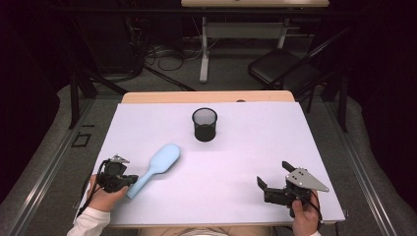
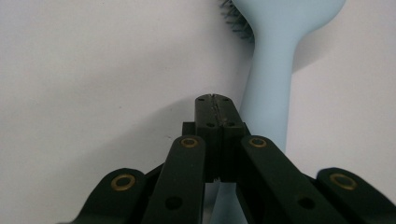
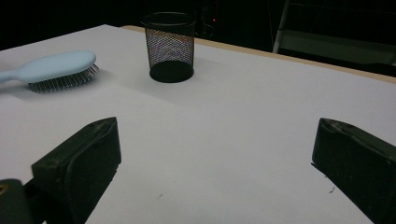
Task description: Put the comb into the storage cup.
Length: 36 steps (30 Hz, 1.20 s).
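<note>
A light blue hairbrush (image 1: 160,164) lies bristles down on the white table top (image 1: 246,147), left of centre, with its handle pointing toward the near left. My left gripper (image 1: 129,181) is at the end of that handle. In the left gripper view its jaws (image 2: 215,100) are pressed together with nothing between them, and the brush handle (image 2: 273,70) runs just beside and beneath them. My right gripper (image 1: 273,173) rests near the front right edge, wide open and empty (image 3: 215,140). A black mesh cup (image 1: 204,124) stands upright at the middle back; it (image 3: 170,46) and the brush (image 3: 56,67) also appear in the right gripper view.
The wooden table edge (image 1: 206,97) borders the white top at the back. Beyond it, on the floor, are a desk leg (image 1: 203,49), cables and a dark chair (image 1: 282,66). Bare white surface lies between the two grippers.
</note>
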Each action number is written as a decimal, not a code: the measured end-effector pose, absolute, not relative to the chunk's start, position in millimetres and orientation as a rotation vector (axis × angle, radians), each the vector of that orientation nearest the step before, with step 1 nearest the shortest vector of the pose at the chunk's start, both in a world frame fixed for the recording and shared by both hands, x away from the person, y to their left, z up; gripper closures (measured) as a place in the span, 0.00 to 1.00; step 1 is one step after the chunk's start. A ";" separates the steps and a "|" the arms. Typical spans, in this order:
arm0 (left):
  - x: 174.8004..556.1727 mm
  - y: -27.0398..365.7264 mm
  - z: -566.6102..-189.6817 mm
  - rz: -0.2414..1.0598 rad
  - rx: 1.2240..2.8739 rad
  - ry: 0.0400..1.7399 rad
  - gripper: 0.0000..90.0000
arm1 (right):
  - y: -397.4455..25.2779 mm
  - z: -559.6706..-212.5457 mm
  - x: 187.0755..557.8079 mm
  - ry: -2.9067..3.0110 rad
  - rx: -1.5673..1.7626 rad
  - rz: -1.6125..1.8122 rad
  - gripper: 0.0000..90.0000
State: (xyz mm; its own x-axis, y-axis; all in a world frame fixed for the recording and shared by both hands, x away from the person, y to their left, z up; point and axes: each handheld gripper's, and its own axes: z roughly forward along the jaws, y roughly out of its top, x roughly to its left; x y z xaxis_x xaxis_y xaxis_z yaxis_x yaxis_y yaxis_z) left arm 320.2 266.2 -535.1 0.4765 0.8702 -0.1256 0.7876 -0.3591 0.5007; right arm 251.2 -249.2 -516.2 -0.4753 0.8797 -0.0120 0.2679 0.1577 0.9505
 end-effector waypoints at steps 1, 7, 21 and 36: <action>320.2 266.3 -535.0 0.218 2.228 1.371 1.00 | -249.2 -516.2 251.2 1.846 1.090 1.329 0.01; 320.9 266.8 -536.1 0.225 2.228 1.370 1.00 | -249.5 -516.2 251.4 1.848 1.090 1.329 0.01; 323.0 271.0 -536.6 0.242 2.191 1.388 0.99 | -249.2 -516.8 251.6 1.850 1.090 1.327 0.01; 322.8 277.0 -532.3 0.264 2.149 1.391 0.87 | -249.2 -517.1 251.9 1.854 1.092 1.327 0.01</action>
State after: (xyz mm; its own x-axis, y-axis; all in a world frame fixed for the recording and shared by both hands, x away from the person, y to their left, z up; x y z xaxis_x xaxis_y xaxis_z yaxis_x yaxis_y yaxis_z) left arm 322.8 277.0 -532.3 0.4423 0.8870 -0.1329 0.7765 -0.3046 0.5516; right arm 251.9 -249.2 -517.1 -0.4786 0.8780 -0.0098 0.2739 0.1599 0.9484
